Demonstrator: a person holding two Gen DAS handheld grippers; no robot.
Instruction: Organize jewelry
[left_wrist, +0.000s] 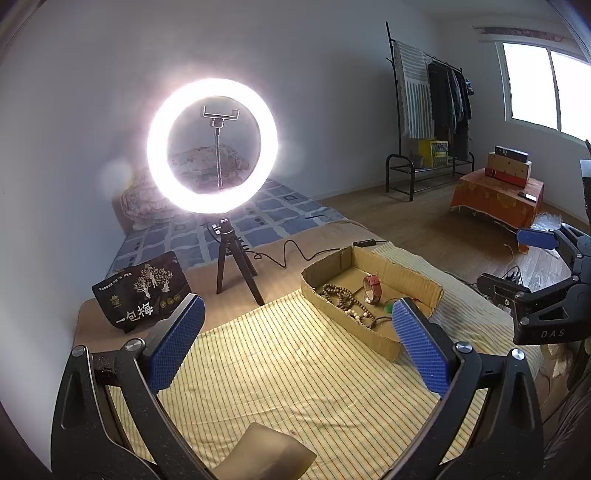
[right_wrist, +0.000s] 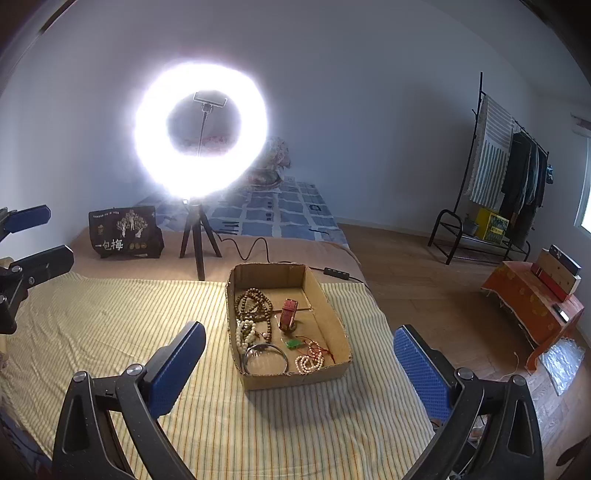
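A shallow cardboard box (right_wrist: 325, 314) sits on a yellow striped cloth (right_wrist: 110, 332) in the middle of the right wrist view. Its long axis runs from the lower right of that frame up toward the ring light (right_wrist: 201, 129) at upper centre, the open top facing up.

Inside it, a dark wooden bead string (right_wrist: 253, 306) lies along the left wall, with a pale bead string (right_wrist: 245, 334) just below it. A red-strapped watch (right_wrist: 288, 314) stands on edge near the centre, its strap running roughly along the box. A metal bangle (right_wrist: 265, 357) lies flat in the near left corner. A green pendant (right_wrist: 293, 344) on red cord and a small coil of pinkish beads (right_wrist: 309, 363) lie toward the near right corner.

The right gripper (right_wrist: 299, 373) is spread wide with nothing between its blue pads, framing the near end of the box.

In the left wrist view the box (left_wrist: 417, 284) appears right of centre, its long axis slanting from upper left to lower right. The left gripper (left_wrist: 297, 347) also stands fully spread and empty over the cloth (left_wrist: 277, 369).
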